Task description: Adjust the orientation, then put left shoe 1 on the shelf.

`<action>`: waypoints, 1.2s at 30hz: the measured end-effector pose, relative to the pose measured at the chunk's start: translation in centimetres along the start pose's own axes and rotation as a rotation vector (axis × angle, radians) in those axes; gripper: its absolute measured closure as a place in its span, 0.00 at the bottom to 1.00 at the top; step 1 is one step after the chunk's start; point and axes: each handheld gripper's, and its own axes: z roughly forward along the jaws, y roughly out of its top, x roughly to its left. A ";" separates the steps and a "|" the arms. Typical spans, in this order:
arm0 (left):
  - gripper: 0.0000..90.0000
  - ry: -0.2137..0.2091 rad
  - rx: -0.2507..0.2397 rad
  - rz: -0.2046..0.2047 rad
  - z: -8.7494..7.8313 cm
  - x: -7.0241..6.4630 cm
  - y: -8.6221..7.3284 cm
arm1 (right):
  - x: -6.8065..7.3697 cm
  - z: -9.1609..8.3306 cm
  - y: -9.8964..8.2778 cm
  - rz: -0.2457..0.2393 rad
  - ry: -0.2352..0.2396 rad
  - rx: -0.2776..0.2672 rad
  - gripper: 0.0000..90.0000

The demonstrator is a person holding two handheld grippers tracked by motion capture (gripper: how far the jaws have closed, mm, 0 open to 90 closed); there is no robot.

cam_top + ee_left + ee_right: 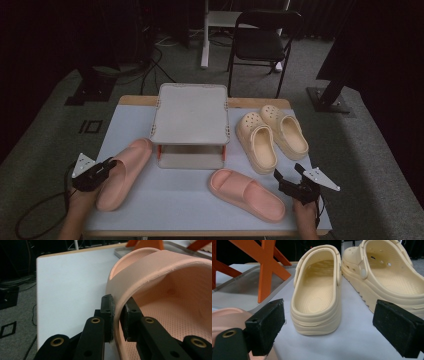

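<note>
Left gripper [117, 320]: jaws clamped on the side wall of the left pink slide [122, 172], which lies at the table's [165, 200] left edge, toe toward the rack [190, 122].
Risk there: I judge the thin, soft wall could slip out if lifted fast, since the grip sits at one edge.
Right gripper [329, 327]: jaws wide apart, holding nothing, aimed at the near clog [318, 290].
Risk there: reaching forward might nudge the second pink slide [246, 193].
Count: two pink slides, two cream clogs, one rack.
</note>
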 end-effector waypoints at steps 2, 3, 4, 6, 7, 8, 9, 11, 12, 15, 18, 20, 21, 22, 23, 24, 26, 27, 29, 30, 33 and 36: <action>0.90 -0.020 0.007 0.024 -0.3 -0.7 0.0 | -0.1 0.1 0.0 -0.016 -0.005 0.000 0.11; 0.90 -0.020 0.007 0.024 -0.3 -0.7 0.0 | -0.1 0.1 0.0 -0.016 -0.005 0.000 0.11; 0.90 -0.026 0.004 0.029 -0.4 -0.9 0.0 | -0.1 0.1 0.0 -0.026 -0.011 0.003 0.11; 0.90 -0.039 0.005 0.035 -0.7 -1.4 0.0 | -0.2 0.2 -0.1 -0.041 -0.023 0.013 0.11; 0.91 -0.049 0.009 0.046 -0.9 -1.9 0.0 | -0.3 0.2 -0.1 -0.038 -0.022 0.016 0.11; 0.91 -0.049 0.009 0.046 -0.9 -1.9 0.0 | -0.3 0.2 -0.1 -0.038 -0.024 0.016 0.11; 0.91 -0.059 0.012 0.051 -1.0 -2.4 0.1 | -0.3 0.3 -0.1 -0.040 -0.027 0.019 0.11; 0.91 -0.064 0.009 0.059 -1.1 -2.8 0.1 | -0.3 0.2 -0.1 -0.042 -0.031 0.019 0.11; 0.91 -0.069 0.010 0.065 -1.2 -3.1 0.2 | -0.3 0.2 -0.1 -0.043 -0.031 0.017 0.11; 0.92 -0.090 0.006 0.083 -1.4 -4.1 0.4 | -0.3 0.2 -0.1 -0.044 -0.035 0.019 0.11; 0.92 -0.107 0.002 0.091 -1.4 -5.0 0.7 | -0.3 0.3 -0.1 -0.038 -0.034 0.018 0.11; 0.92 -0.123 -0.004 0.103 -1.3 -5.8 1.1 | -0.3 0.2 -0.1 -0.036 -0.032 0.018 0.11; 0.92 -0.123 -0.004 0.103 -1.3 -5.8 1.1 | -0.3 0.3 -0.2 -0.035 -0.031 0.019 0.11; 0.92 -0.116 0.003 0.101 -1.0 -6.3 1.4 | -0.3 0.3 -0.2 -0.037 -0.032 0.021 0.11; 0.92 -0.107 0.009 0.109 -0.8 -6.5 1.6 | -0.3 0.3 -0.2 -0.038 -0.033 0.021 0.11; 0.92 -0.107 0.009 0.109 -0.8 -6.5 1.6 | -0.3 0.3 -0.2 -0.038 -0.033 0.021 0.11; 0.92 -0.090 0.006 0.113 -0.1 -7.1 1.9 | -0.4 0.2 -0.2 -0.039 -0.034 0.018 0.11; 0.92 -0.089 0.004 0.110 0.1 -7.3 2.0 | -0.4 0.2 -0.2 -0.038 -0.033 0.016 0.11; 0.92 -0.090 0.003 0.107 0.3 -7.4 2.1 | -0.5 0.2 -0.2 -0.032 -0.033 0.020 0.11; 0.92 -0.086 0.001 0.105 0.5 -7.6 2.2 | -0.5 0.2 -0.2 -0.032 -0.033 0.020 0.11; 0.92 -0.092 -0.007 0.106 1.0 -8.1 2.5 | -0.5 0.2 -0.2 -0.032 -0.032 0.024 0.11; 0.92 -0.081 -0.011 0.112 1.7 -8.9 2.9 | -0.5 0.2 -0.2 -0.033 -0.029 0.026 0.11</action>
